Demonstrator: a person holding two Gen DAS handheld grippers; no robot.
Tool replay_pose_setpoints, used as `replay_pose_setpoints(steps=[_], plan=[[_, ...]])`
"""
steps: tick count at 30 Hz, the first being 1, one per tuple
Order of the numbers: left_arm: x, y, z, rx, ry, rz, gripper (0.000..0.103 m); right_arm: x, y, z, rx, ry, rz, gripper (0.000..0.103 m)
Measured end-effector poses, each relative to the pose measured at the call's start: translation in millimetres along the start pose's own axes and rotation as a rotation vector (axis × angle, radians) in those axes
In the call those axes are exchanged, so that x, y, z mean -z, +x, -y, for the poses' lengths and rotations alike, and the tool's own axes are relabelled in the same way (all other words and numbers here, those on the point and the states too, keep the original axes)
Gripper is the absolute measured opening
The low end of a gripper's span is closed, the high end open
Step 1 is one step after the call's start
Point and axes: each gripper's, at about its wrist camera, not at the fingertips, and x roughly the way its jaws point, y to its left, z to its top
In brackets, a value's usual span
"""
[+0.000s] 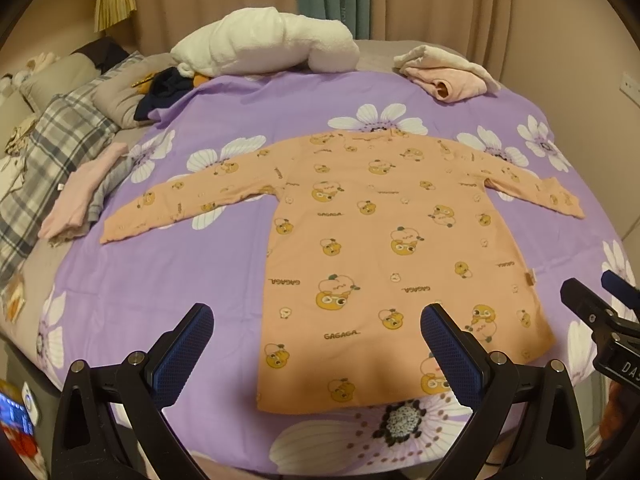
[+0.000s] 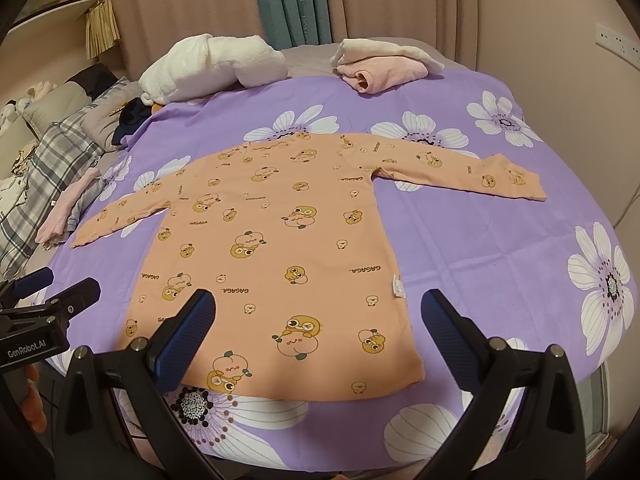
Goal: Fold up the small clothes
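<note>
An orange long-sleeved child's shirt (image 1: 372,240) (image 2: 280,236) with a cartoon fruit print lies flat on the purple flowered sheet (image 1: 180,280) (image 2: 480,248), both sleeves spread out and its hem toward me. My left gripper (image 1: 316,320) hovers open over the hem's left half, nothing between its blue pads. My right gripper (image 2: 318,306) hovers open over the hem's right half, also empty. Each gripper shows at the edge of the other's view, the right gripper (image 1: 600,292) beyond the shirt's right side and the left gripper (image 2: 52,284) beyond its left side.
A white fluffy bundle (image 1: 268,42) and a folded pink-and-cream garment (image 1: 448,70) lie at the far edge of the sheet. A pink and a grey garment (image 1: 80,196) lie left of the shirt, beside plaid bedding (image 1: 52,152). Curtains (image 2: 360,0) hang behind.
</note>
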Motion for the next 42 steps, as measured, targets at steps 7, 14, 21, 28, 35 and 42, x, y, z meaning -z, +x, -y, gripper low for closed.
replay_pose_setpoints(steps=[7, 14, 21, 28, 35, 42], plan=[[1.5, -0.1, -1.3, 0.000, 0.001, 0.001, 0.102, 0.7, -0.2, -1.8, 0.000, -0.002, -0.001, 0.103], [2.1, -0.1, -1.6, 0.001, 0.000, 0.001, 0.102, 1.7, 0.1, -1.9, 0.001, -0.001, -0.001, 0.103], [4.0, 0.4, -1.9, 0.001, 0.001, -0.001, 0.102, 2.5, 0.2, -2.4, 0.000, -0.001, -0.001, 0.103], [5.4, 1.7, -2.4, 0.003, 0.001, -0.003, 0.102, 2.5, 0.0, -2.9, 0.000, -0.001, -0.002, 0.103], [4.5, 1.7, -2.3, 0.003, 0.001, -0.004, 0.102, 2.0, 0.5, -1.9, 0.000, 0.000, -0.002, 0.103], [5.3, 2.4, -1.9, 0.003, 0.002, -0.005, 0.102, 2.0, 0.4, -2.3, 0.000, 0.000, -0.003, 0.103]])
